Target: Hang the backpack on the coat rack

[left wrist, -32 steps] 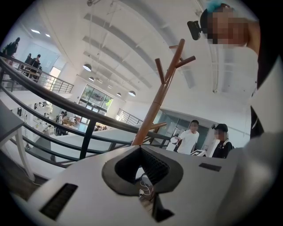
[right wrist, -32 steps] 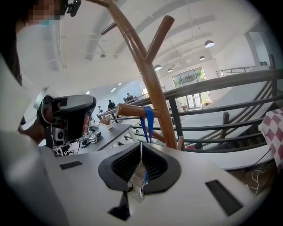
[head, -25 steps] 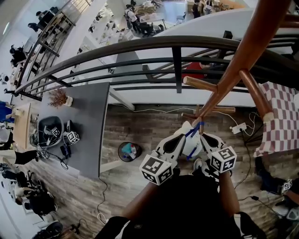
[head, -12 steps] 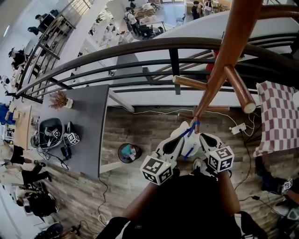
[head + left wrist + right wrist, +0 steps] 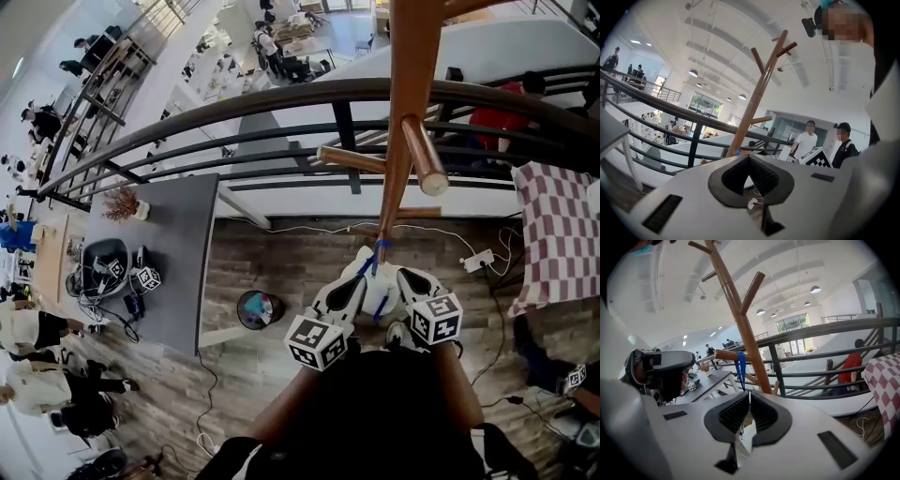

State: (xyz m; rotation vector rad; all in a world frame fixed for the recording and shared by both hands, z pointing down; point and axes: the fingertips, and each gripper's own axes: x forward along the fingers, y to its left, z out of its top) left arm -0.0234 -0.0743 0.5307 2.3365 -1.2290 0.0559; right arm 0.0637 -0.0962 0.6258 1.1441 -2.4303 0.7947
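Mezzanine railing (image 5: 825, 328), blue strap (image 5: 741, 371) vertical, peg (image 5: 726, 355) to right tongs (image 5: 749, 395)

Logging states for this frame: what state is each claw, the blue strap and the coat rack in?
Left claw: jaws together, nothing seen between them.
Right claw: shut on the blue strap.
Blue strap: looped over a lower peg, running straight down into the right claw.
Coat rack: standing by the railing, upper pegs bare.
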